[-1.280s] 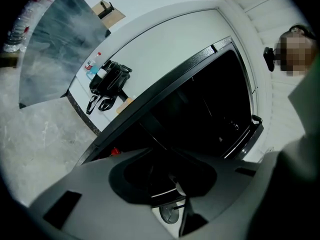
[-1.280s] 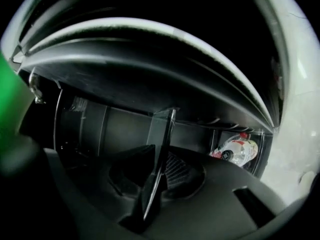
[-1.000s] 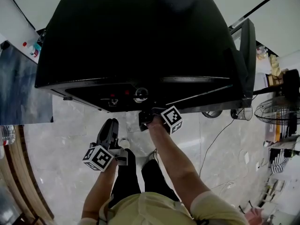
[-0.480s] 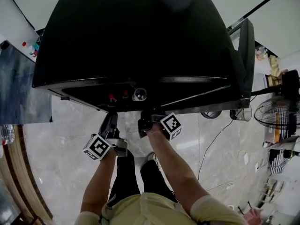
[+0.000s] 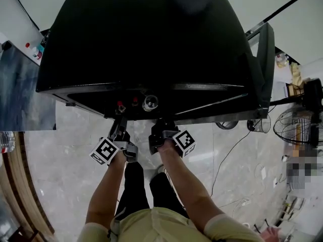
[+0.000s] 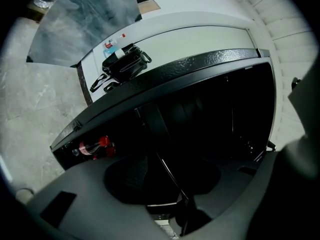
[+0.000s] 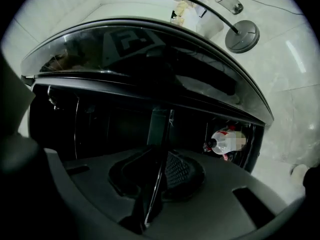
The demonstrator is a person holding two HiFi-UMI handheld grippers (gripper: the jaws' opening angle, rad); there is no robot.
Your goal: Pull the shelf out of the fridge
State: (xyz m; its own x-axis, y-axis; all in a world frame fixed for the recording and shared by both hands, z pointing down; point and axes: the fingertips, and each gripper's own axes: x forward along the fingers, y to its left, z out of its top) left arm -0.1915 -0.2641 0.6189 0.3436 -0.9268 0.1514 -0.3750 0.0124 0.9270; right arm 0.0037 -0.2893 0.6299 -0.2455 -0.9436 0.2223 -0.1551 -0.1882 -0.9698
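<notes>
Big change from a second back: the left gripper (image 5: pixel 118 128) was hanging low over the floor, away from the fridge (image 5: pixel 151 44). Now it's up at the front edge, just beside the right gripper (image 5: pixel 160 130), which hasn't budged from its spot.

Where the shelf (image 7: pixel 161 164) sits: in the right gripper view its thin front edge runs straight up the middle between the jaws. The ribbed pad (image 7: pixel 179 170) on one side is pressed right up against it, so that one's clamped on the shelf. In the left gripper view the same thin edge (image 6: pixel 167 171) also passes between the jaws. There, though, the ribbed pad (image 6: pixel 134 170) stands off to one side with a dark gap before the edge, so those jaws are apart, straddling it and not biting.

Stuff only some views give you: the head view shows both marker cubes and the forearms side by side, plus the fridge's open door (image 5: pixel 265 69) out to the right. The shelf itself I can't make out from up there. The left gripper view catches red-capped bottles (image 6: pixel 92 147) inside, off to the left of the jaws. The right gripper view has a clear bottle (image 7: pixel 225 141) inside, to the right of its jaws.
</notes>
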